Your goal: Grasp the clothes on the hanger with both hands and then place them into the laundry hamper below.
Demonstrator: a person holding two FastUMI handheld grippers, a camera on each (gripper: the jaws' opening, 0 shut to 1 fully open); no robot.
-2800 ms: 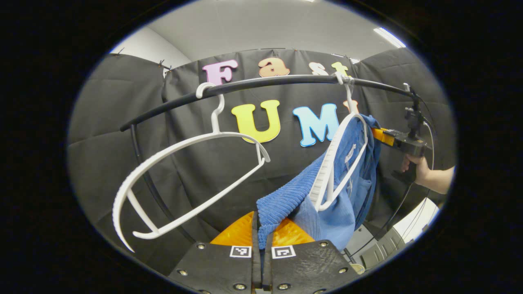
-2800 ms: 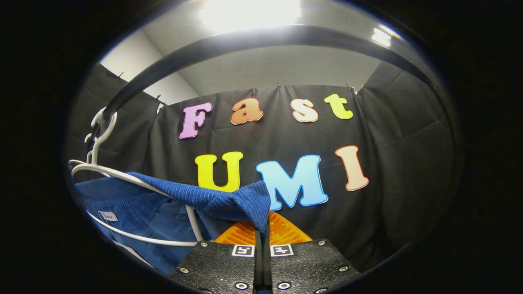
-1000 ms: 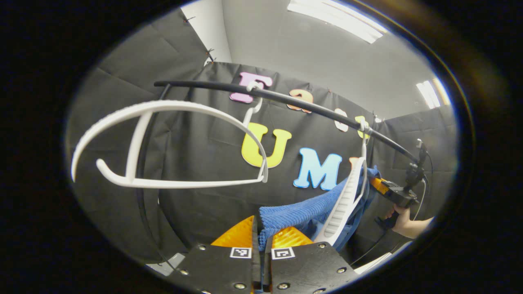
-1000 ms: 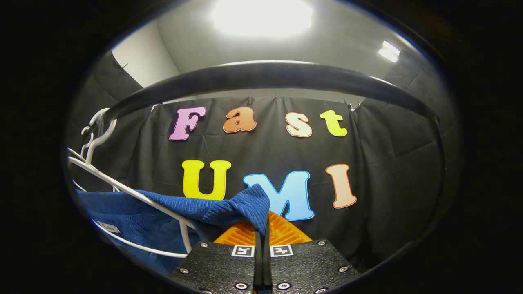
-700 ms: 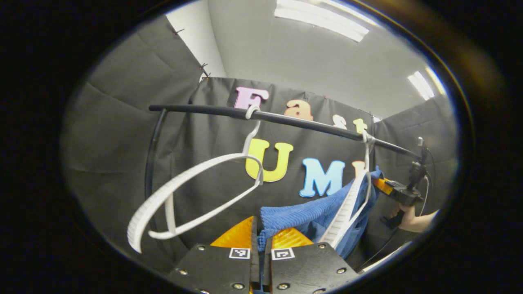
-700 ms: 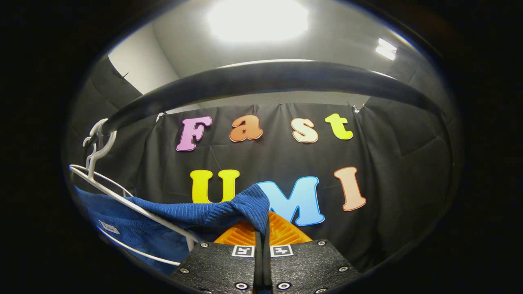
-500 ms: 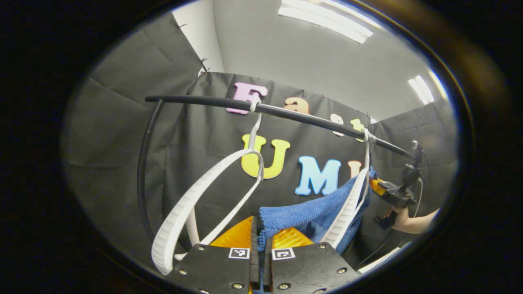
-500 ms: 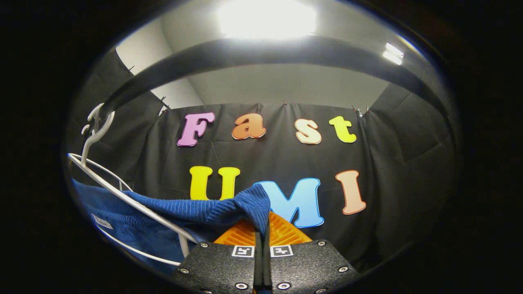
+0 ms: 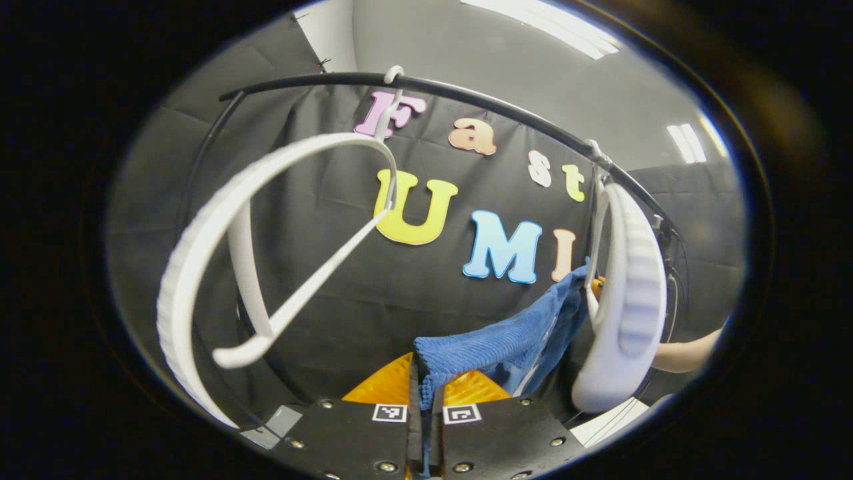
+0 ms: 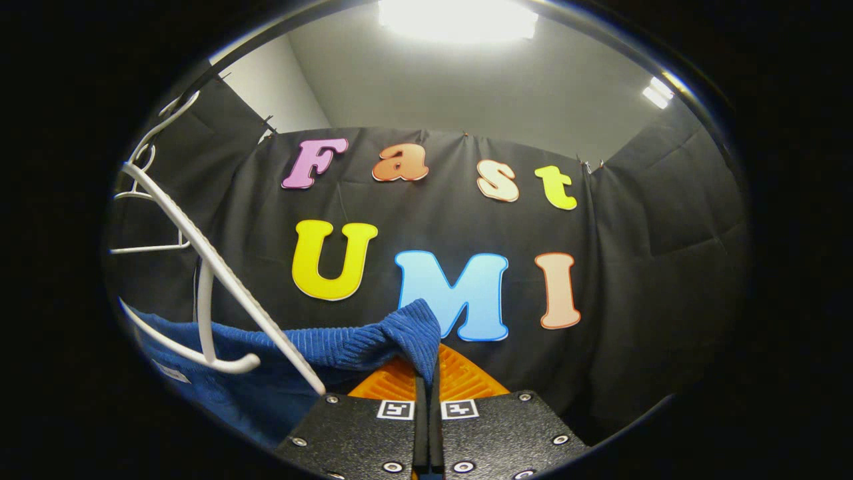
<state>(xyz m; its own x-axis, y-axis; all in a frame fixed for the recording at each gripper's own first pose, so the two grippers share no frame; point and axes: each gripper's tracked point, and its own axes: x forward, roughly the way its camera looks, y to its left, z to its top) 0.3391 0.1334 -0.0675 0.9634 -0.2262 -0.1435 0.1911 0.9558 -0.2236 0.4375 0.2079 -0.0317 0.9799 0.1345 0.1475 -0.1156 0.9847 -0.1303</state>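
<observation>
Left gripper view, left to right: we see an empty white hanger (image 9: 220,220) on the black rail (image 9: 466,100), then our left tool (image 9: 426,400) closed tight, both fingers pinching a corner of the blue garment (image 9: 493,343). A second white hanger (image 9: 626,300) hangs at right, a forearm (image 9: 686,353) beyond it.

Right gripper view: the second hanger (image 10: 213,273) stands at left over the garment (image 10: 313,347); our right tool (image 10: 426,400) is clamped on its other corner.

Garment (image 9: 496,343): deep blue, fine ribbed cord pattern; same blue ribbing in right gripper view (image 10: 320,347), with a small pale tag (image 10: 171,373). Near hanger (image 9: 200,253): white, ridged outer edge. Second hanger (image 9: 630,293): white. Rail (image 9: 466,100): black. Ceiling (image 10: 466,87): pale grey.
</observation>
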